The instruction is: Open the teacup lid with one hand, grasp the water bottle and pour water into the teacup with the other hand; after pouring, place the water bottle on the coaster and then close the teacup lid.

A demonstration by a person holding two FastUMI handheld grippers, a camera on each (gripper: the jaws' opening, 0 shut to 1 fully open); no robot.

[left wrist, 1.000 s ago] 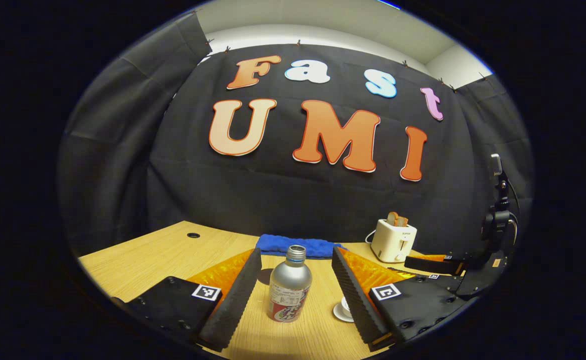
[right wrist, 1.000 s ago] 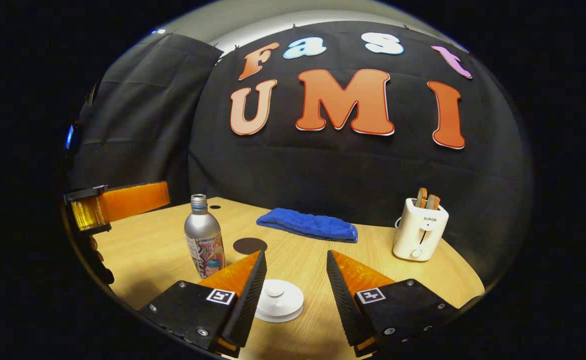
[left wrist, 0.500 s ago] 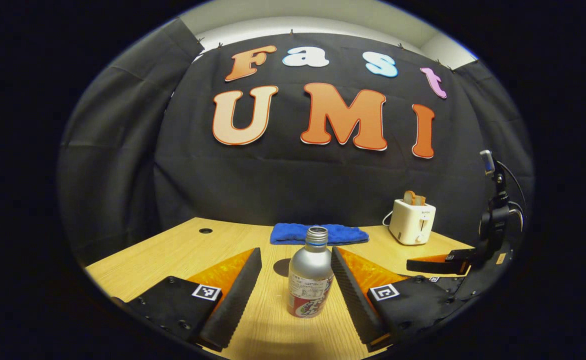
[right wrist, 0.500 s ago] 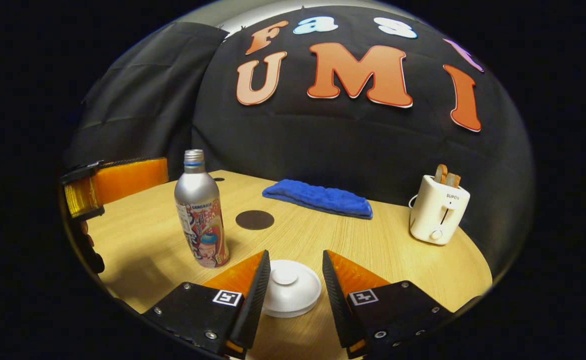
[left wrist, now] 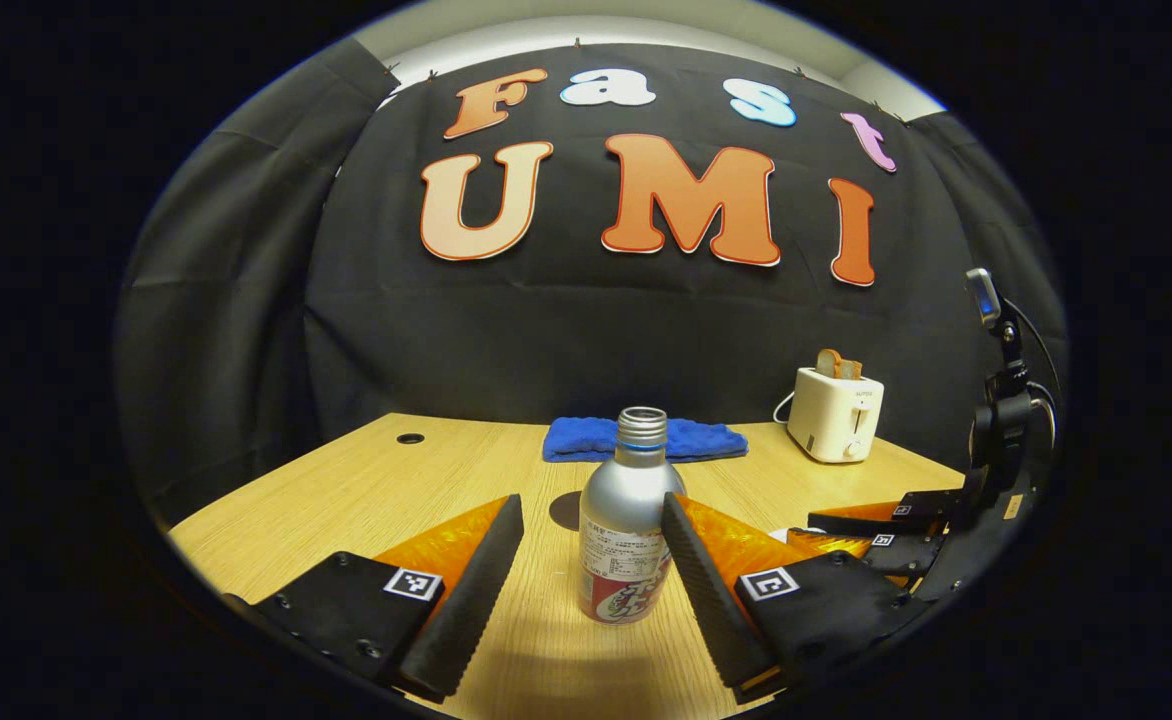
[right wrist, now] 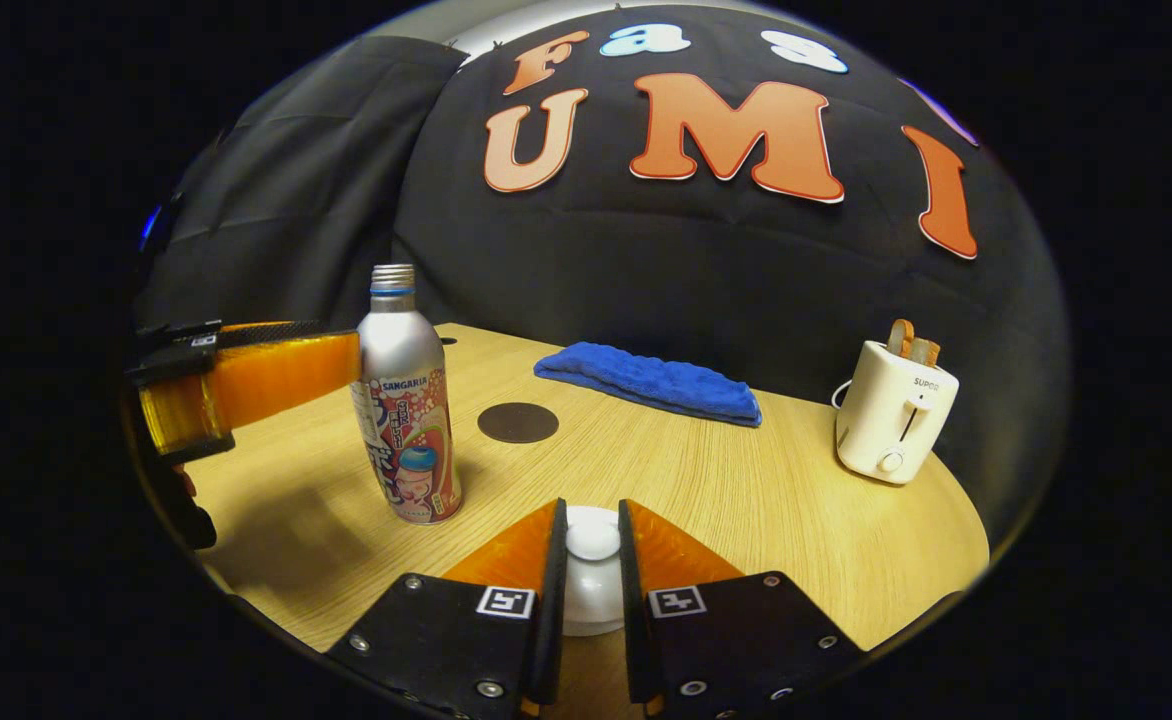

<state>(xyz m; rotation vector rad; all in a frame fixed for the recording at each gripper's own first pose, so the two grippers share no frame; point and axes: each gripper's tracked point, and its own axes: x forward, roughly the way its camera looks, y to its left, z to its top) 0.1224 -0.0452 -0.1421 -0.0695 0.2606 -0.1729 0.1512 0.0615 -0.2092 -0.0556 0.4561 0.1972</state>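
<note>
**Here, 2 grippers close in: lid knob and bottle**

Largest in both views is the wooden table (right wrist: 746,500), round-edged, against the booth's black cloth wall. On it, at the back, lies a folded blue towel (right wrist: 646,383); to the right stands a white toaster (right wrist: 894,412) with 2 slices of bread in its slots. Neither belongs to the task.

The water bottle (left wrist: 629,530) stands upright and uncapped, left of centre in the right gripper view. The left gripper (left wrist: 591,560) brackets it with its jaws wide: the right finger lies just beside the bottle wall, perhaps touching, while the left finger stands apart. Nothing is held yet.

The dark round coaster (right wrist: 517,422) lies flat behind the bottle, bare, awaiting the bottle after pouring.

The teacup lid (right wrist: 592,570) sits near the table's front edge. The right gripper (right wrist: 592,545) has narrowed its jaws about the lid's small knob; whether both fingers actually press on it cannot be told.

Risks, as judged: 1) the bottle sits off-centre in the left jaws, so closing may push it sideways and tip it, spilling through the open neck; 2) the knob is small and smooth, so a shallow pinch may slip on lifting; 3) the 2 grippers work near each other, so tilting the bottle may strike the raised lid.
</note>
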